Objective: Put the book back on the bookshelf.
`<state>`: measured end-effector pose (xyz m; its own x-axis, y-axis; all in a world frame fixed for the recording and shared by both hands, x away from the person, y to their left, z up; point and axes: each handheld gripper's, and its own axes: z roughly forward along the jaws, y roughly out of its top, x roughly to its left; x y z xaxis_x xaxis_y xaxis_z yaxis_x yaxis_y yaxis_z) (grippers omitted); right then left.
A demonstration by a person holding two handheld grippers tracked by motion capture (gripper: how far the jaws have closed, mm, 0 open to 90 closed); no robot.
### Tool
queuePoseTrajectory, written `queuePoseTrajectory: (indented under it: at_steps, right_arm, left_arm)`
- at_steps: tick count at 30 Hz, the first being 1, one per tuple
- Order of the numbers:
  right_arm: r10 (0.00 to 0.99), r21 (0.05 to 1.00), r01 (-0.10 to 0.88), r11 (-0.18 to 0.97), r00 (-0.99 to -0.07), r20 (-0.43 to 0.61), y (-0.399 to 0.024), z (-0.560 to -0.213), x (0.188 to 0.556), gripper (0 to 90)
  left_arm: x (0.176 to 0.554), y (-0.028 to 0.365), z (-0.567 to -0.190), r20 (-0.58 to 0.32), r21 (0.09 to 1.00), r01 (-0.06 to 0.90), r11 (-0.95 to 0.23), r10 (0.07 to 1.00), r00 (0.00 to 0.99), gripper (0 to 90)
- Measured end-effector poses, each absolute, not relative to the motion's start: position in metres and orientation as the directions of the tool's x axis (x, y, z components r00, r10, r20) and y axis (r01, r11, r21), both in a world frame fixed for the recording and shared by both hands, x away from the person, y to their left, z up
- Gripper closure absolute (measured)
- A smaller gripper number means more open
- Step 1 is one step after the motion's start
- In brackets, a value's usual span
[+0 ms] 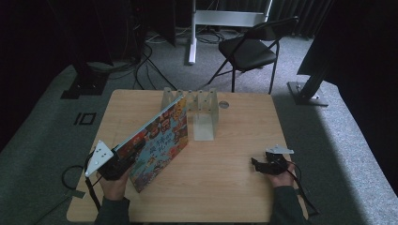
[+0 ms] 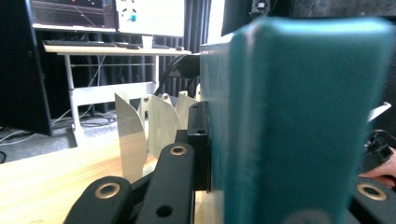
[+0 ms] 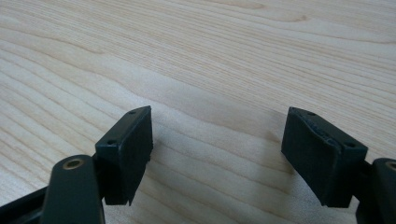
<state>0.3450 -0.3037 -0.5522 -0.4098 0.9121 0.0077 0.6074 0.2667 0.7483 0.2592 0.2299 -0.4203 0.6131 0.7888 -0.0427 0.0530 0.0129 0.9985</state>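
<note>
A picture book [image 1: 162, 140] with a colourful cover and a teal spine [image 2: 299, 121] stands tilted on its edge on the wooden table [image 1: 225, 187]. Its far corner reaches the row of pale dividers of a book rack [image 1: 197, 110]. At the book's near end, my left gripper [image 1: 123, 161] is shut on it. In the left gripper view the spine sits between the black jaws, and the rack [image 2: 140, 126] rises just beyond. My right gripper [image 1: 257, 165] rests low at the table's right side, its jaws open over bare wood [image 3: 217, 149].
A small round disc [image 1: 224, 104] lies on the table beside the rack. A black folding chair [image 1: 248, 49] and a white stand's legs are on the floor beyond the far edge. Cables trail off the table's front corners.
</note>
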Motion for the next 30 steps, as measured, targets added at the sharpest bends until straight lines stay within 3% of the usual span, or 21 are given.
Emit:
queuePoseTrajectory:
  at_steps: [30]
  right_arm:
    - [0.912, 0.748, 0.607, 0.268, -0.411, 0.007, -0.304, -0.552, 0.345, 24.6]
  left_arm:
    - [0.262, 0.217, -0.403, -0.029, 1.0, 0.018, 0.023, 0.874, 0.486, 80.8]
